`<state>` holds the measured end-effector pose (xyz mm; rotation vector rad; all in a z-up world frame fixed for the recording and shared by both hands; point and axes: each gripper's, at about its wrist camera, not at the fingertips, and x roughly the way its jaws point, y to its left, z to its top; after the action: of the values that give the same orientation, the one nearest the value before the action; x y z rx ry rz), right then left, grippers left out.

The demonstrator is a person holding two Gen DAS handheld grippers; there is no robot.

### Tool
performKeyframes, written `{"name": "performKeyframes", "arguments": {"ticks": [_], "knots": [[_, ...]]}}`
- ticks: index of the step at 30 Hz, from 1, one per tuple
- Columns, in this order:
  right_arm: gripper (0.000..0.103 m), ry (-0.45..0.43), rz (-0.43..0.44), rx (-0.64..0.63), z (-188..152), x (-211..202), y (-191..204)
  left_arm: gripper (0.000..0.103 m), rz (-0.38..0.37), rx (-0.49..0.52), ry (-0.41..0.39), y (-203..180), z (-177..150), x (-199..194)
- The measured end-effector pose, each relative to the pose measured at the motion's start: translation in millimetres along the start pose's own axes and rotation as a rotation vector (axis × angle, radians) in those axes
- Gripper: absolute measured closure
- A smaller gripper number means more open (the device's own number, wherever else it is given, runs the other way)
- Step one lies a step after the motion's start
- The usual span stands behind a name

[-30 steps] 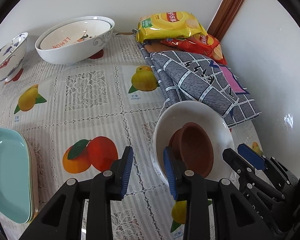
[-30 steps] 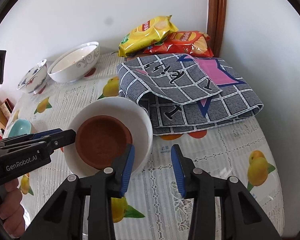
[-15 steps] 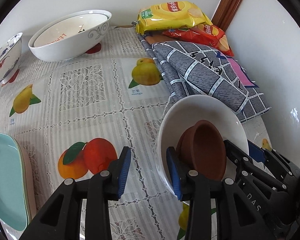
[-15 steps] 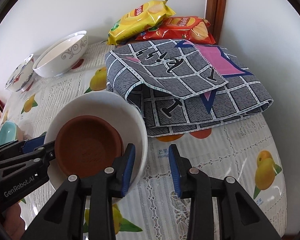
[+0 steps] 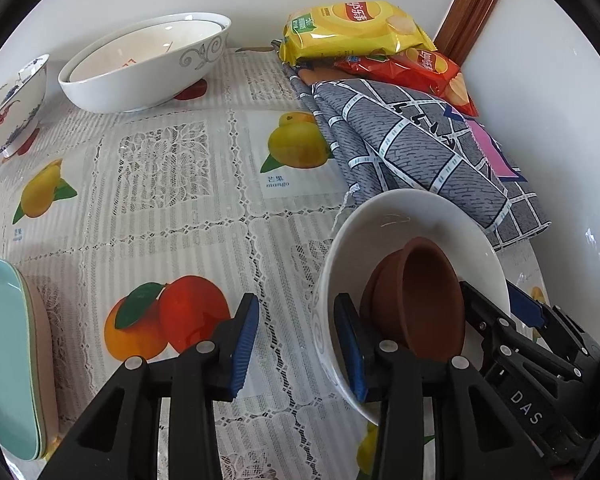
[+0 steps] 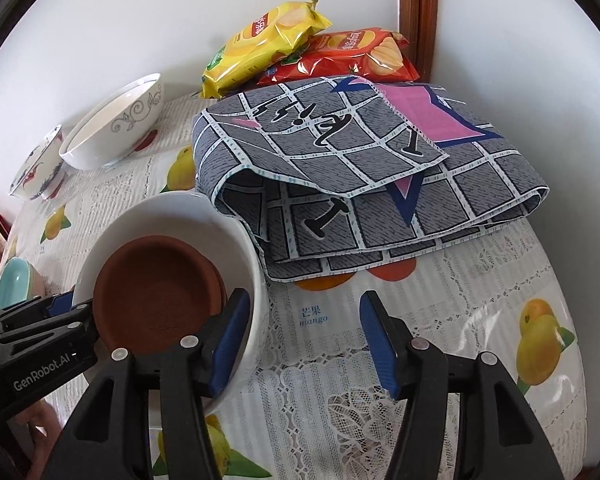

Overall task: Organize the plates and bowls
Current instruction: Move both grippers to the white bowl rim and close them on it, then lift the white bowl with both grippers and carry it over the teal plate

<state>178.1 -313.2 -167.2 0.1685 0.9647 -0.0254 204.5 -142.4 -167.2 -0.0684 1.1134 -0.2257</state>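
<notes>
A white bowl (image 5: pixel 400 216) stands on the fruit-print tablecloth with brown clay dishes (image 5: pixel 424 296) nested and tilted inside it. My left gripper (image 5: pixel 296 344) straddles the bowl's near-left rim: the right pad is inside against the wall and the left pad stands clear outside, so it is open. My right gripper (image 6: pixel 304 340) straddles the bowl's (image 6: pixel 172 216) right rim. Its left finger is inside beside the brown dishes (image 6: pixel 156 284), its jaws are opening, and the right pad is well clear. Each view shows the other gripper, the right gripper (image 5: pixel 500 308) and the left gripper (image 6: pixel 70 306), on the bowl's opposite rim.
A folded grey checked cloth (image 6: pixel 360 168) touches the bowl's far side, with yellow (image 5: pixel 352 28) and red (image 5: pixel 420 68) chip bags behind it. A large white bowl (image 5: pixel 148 64) and a painted bowl (image 5: pixel 8 108) stand at the back left. Teal plates (image 5: pixel 4 360) lie at the left. Walls close the right.
The right gripper's jaws have spread wide apart. Its view has closed in on the bowl and the cloth. The left gripper keeps its place on the rim.
</notes>
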Motion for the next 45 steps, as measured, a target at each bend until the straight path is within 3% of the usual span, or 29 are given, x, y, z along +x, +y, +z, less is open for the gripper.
{"name": "performKeyframes", "arguments": {"ticks": [15, 18, 20, 22, 33, 45], "knots": [[0.045, 0.026, 0.034, 0.029, 1.2, 3.5, -4.8, 0.066, -0.017, -0.020, 0.004, 1.8, -0.2, 1.5], [0.062, 0.009, 0.049, 0.001, -1.3, 0.9, 1.7, 0.077, -0.045, -0.001, -0.008, -1.9, -1.9, 0.5], [0.079, 0.005, 0.065, -0.004, -2.2, -0.2, 6.5, 0.086, -0.056, 0.008, -0.008, -5.7, -3.0, -0.5], [0.091, 0.001, 0.070, -0.017, -3.3, -1.1, 13.4, 0.088, -0.048, 0.023, -0.011, -10.0, -3.6, -1.4], [0.091, 0.007, 0.058, 0.033, -11.3, -14.2, 22.7, 0.092, -0.038, 0.019, 0.000, -2.1, -15.7, -10.7], [0.091, 0.005, 0.097, 0.012, -28.4, -43.8, 53.6, 0.092, -0.014, -0.013, -0.037, 25.5, -37.9, -53.4]]}}
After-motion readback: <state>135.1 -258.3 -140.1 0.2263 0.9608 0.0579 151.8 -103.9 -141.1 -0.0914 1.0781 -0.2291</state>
